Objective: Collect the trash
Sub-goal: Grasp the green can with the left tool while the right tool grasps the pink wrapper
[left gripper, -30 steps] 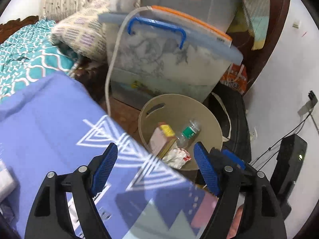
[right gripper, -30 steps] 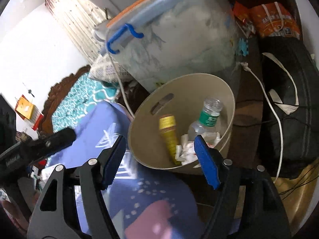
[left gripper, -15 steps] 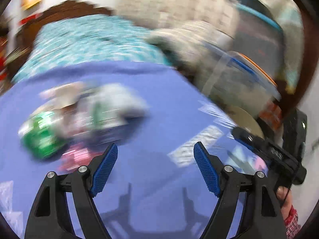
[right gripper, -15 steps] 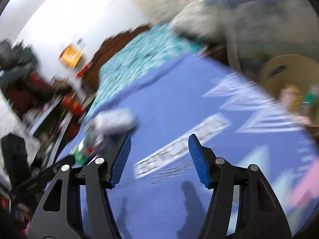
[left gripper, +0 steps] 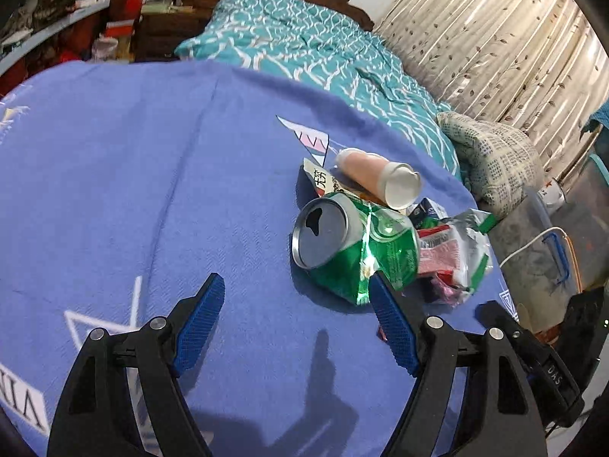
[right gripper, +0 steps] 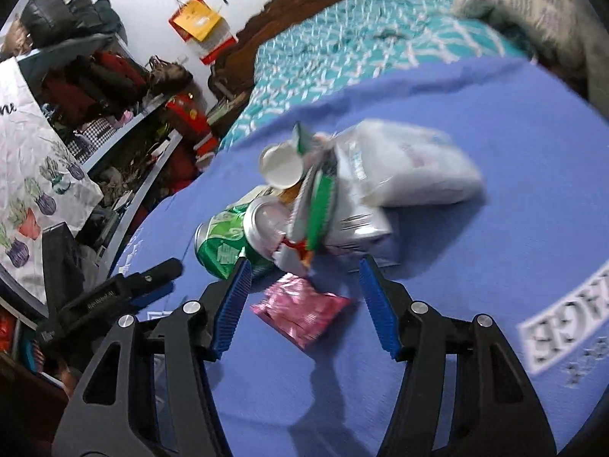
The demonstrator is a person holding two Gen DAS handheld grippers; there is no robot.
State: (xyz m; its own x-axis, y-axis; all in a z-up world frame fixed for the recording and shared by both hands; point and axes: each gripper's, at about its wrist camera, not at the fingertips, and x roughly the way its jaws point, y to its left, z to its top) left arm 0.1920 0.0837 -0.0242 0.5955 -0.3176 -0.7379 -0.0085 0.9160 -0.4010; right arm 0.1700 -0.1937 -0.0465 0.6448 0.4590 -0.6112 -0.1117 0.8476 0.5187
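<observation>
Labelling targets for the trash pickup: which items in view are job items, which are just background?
Job items:
- crushed green can
- pink foil wrapper
- paper cup
- silver snack bags
- white plastic bag

Just lying about:
- blue blanket
- teal bedspread
- patterned pillow
- curtain
- cluttered shelves

The white bag (right gripper: 411, 175) is motion-blurred — the wrappers (left gripper: 453, 251) lie half-hidden behind the can (left gripper: 357, 243).

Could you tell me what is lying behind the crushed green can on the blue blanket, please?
Behind the crushed green can lie a pale tube with a white cap, a printed paper scrap and crumpled wrappers. Whatever sits underneath them is covered.
</observation>
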